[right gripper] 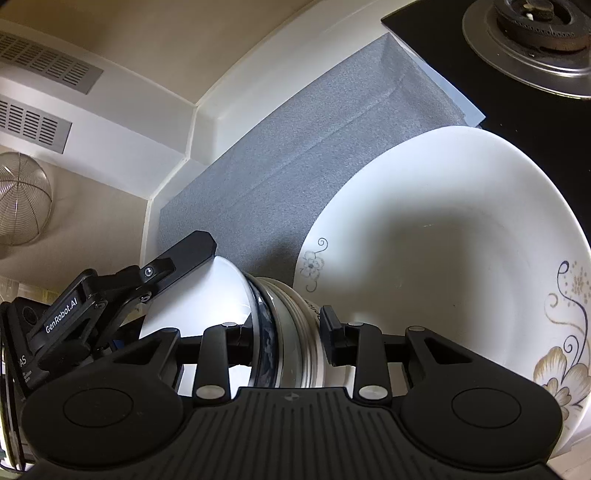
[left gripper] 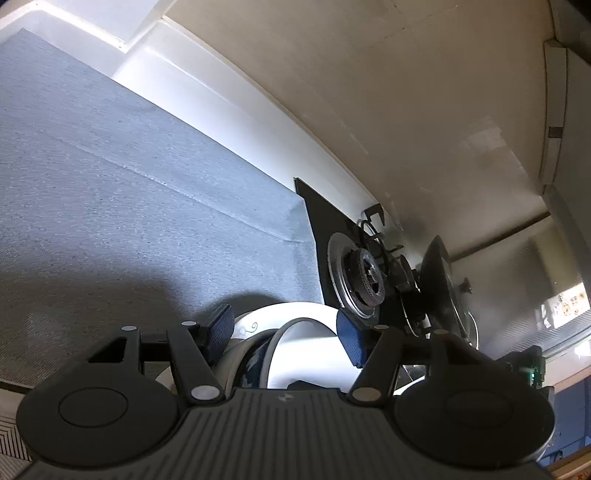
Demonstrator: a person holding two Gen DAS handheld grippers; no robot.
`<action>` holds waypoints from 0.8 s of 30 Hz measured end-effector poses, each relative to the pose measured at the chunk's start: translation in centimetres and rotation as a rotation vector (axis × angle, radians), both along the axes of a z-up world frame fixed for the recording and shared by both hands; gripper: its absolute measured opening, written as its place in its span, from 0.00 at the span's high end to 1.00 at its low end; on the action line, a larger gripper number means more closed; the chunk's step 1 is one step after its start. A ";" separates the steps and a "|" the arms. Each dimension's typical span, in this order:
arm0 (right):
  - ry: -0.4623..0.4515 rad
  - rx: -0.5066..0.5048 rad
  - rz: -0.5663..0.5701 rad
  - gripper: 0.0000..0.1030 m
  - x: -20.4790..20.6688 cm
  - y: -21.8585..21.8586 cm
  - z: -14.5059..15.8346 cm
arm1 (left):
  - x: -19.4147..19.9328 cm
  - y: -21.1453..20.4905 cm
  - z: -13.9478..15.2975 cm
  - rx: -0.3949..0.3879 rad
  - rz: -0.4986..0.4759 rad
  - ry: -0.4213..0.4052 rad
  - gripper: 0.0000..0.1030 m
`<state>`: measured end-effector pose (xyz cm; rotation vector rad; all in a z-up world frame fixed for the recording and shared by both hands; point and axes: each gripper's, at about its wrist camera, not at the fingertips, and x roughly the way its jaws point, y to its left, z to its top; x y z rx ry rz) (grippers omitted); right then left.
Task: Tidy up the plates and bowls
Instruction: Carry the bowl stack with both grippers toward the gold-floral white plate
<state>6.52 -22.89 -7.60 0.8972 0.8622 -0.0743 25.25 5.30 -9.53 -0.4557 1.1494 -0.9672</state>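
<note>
A bowl (right gripper: 273,317), white inside with a blue pattern outside, lies tipped on its side over the grey mat (right gripper: 277,166). My right gripper (right gripper: 284,336) is shut on it, one pad against its white foot ring and the other finger hidden at the rim side. In the left wrist view the same bowl (left gripper: 306,354) sits between the pads of my left gripper (left gripper: 286,332), which is shut across it. One left finger (right gripper: 192,251) rests over the bowl's rim. A large white plate (right gripper: 443,240) with flower prints lies just right of the bowl, and its rim (left gripper: 258,317) shows behind it.
A black gas stove with a burner (left gripper: 365,277) borders the mat, and the burner (right gripper: 532,22) is just beyond the plate. A dark pan (left gripper: 439,288) stands on the stove's far side. A wire strainer (right gripper: 22,199) hangs on the wall. Bare mat (left gripper: 129,184) stretches away on the left.
</note>
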 end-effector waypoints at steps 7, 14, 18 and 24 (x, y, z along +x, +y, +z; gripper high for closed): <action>-0.004 0.058 -0.034 0.66 -1.0 -0.8 -0.8 | -0.1 -0.5 -0.2 -0.025 -0.042 0.004 0.36; -0.011 0.074 -0.032 0.66 -1.2 -1.0 -1.1 | -0.3 -0.5 -0.4 -0.038 -0.041 0.005 0.36; -0.016 0.086 -0.039 0.66 -1.4 -1.2 -1.3 | -0.1 -0.3 -0.7 -0.058 -0.040 0.021 0.36; -0.012 0.051 -0.020 0.66 -1.2 -0.8 -0.9 | -0.1 0.3 -0.8 -0.063 -0.037 0.024 0.36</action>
